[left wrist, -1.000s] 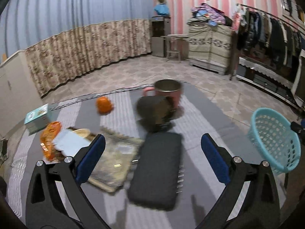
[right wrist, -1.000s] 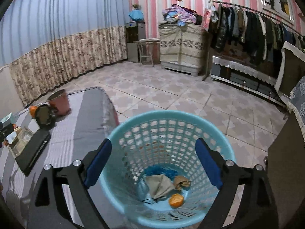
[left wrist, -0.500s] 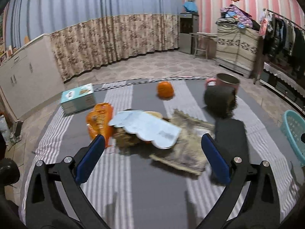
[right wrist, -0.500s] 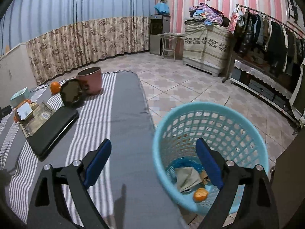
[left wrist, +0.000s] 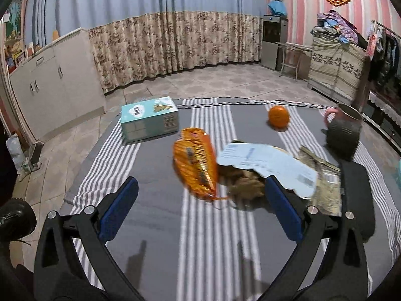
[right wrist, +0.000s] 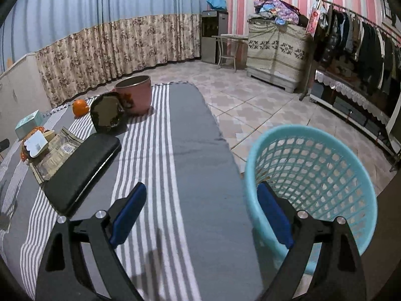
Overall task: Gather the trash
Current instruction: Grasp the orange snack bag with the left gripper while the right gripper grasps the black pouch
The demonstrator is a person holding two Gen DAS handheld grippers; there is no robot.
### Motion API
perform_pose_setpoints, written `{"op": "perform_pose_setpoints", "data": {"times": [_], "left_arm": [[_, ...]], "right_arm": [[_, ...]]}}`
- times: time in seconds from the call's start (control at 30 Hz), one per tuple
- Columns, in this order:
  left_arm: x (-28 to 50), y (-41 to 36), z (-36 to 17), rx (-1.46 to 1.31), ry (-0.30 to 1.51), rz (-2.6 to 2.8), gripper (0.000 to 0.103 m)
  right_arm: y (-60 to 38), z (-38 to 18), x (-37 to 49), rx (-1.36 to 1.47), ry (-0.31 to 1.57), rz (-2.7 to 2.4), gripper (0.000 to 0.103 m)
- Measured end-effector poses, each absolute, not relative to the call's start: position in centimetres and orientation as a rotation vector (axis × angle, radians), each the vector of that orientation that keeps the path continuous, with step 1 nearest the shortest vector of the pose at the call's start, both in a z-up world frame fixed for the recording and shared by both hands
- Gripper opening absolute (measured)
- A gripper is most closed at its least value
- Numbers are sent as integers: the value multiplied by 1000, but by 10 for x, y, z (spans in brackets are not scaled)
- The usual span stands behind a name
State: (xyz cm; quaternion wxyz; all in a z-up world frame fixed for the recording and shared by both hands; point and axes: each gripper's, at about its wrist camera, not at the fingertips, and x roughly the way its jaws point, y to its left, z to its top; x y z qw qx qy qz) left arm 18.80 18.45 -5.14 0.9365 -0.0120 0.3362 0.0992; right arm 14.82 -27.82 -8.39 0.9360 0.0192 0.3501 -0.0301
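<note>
Both our tongs, left (left wrist: 199,209) and right (right wrist: 201,214), gape empty. On the counter (left wrist: 155,225), the orange wrapper (left wrist: 195,163) overlaps papers (left wrist: 268,165); a careless pinch could drag them along.

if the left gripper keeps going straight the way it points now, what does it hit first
Most likely the orange snack bag, which lies just ahead between the open fingers of the left gripper. Depth is unclear, so it might meet the striped cloth first.
</note>
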Motion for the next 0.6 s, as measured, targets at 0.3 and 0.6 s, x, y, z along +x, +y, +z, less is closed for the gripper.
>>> {"op": "perform_pose_setpoints", "data": {"times": [0.3,0.6], "left_arm": [[239,222,-70,-43,754,225,90],[282,230,-109,-69,888,155,59]], "right_arm": [[-251,-89,165,22,735,-42,88],[-230,-92,181,-24,752,-34,88]]}}
